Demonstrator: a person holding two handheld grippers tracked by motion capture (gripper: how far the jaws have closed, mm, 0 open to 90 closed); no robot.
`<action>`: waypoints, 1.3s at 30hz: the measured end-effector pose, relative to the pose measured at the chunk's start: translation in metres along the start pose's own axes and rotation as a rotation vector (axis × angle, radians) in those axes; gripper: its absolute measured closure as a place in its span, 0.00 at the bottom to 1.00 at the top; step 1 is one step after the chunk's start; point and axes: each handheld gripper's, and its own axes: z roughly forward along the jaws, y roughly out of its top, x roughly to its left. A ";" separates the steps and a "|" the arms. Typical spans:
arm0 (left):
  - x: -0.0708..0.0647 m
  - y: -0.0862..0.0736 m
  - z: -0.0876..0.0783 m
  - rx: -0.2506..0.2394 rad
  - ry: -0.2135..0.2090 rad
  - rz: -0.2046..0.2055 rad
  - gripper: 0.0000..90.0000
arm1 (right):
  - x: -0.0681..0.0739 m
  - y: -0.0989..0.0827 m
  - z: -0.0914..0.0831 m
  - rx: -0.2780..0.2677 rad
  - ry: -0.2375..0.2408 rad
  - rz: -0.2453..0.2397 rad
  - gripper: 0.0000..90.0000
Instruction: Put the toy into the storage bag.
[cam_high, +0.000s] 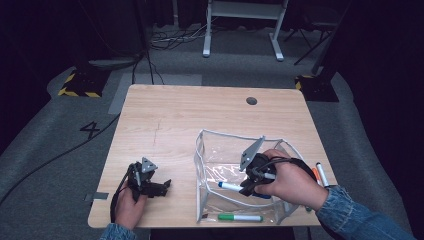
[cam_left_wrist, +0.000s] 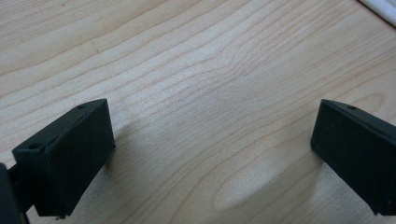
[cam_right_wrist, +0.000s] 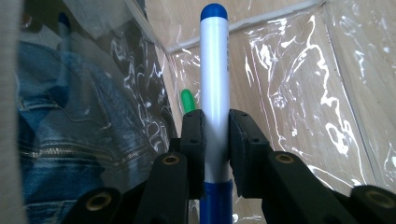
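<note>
Pale wooden table (cam_high: 165, 120) stands in a dark room on grey carpet, with cables and a white desk frame (cam_high: 243, 20) on the floor beyond its far edge. At the near right of the table a blue-capped marker (cam_high: 235, 187), white in the barrel, is clamped between the jaws of the right gripper (cam_high: 248, 187), which reaches down into the open top of a clear plastic pouch (cam_high: 210, 150) with white edging. In the right gripper view the marker (cam_right_wrist: 214, 84) stands straight up between the two black pads (cam_right_wrist: 194, 140), both pressing on its barrel, with the pouch's shiny wall (cam_right_wrist: 299, 93) behind it. A green marker (cam_high: 240, 217) lies flat at the near side of the pouch, close to the table's near edge. Two more markers (cam_high: 320, 174), one with orange on it, lie on the table just right of the pouch. At the near left, well apart from the pouch, the left gripper (cam_high: 162, 186) rests low over bare wood; in its own view its jaws stand wide apart with nothing between them.
</note>
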 end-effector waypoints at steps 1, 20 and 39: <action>0.000 0.000 0.000 0.000 0.000 0.000 0.00 | 0.000 0.001 0.003 0.013 0.002 -0.003 0.85; 0.000 0.000 0.000 0.000 0.000 0.000 0.00 | -0.004 0.006 0.056 0.159 0.078 -0.049 0.85; 0.000 0.000 0.000 0.000 0.000 0.000 0.00 | -0.014 0.005 0.018 -0.068 -0.029 0.024 0.60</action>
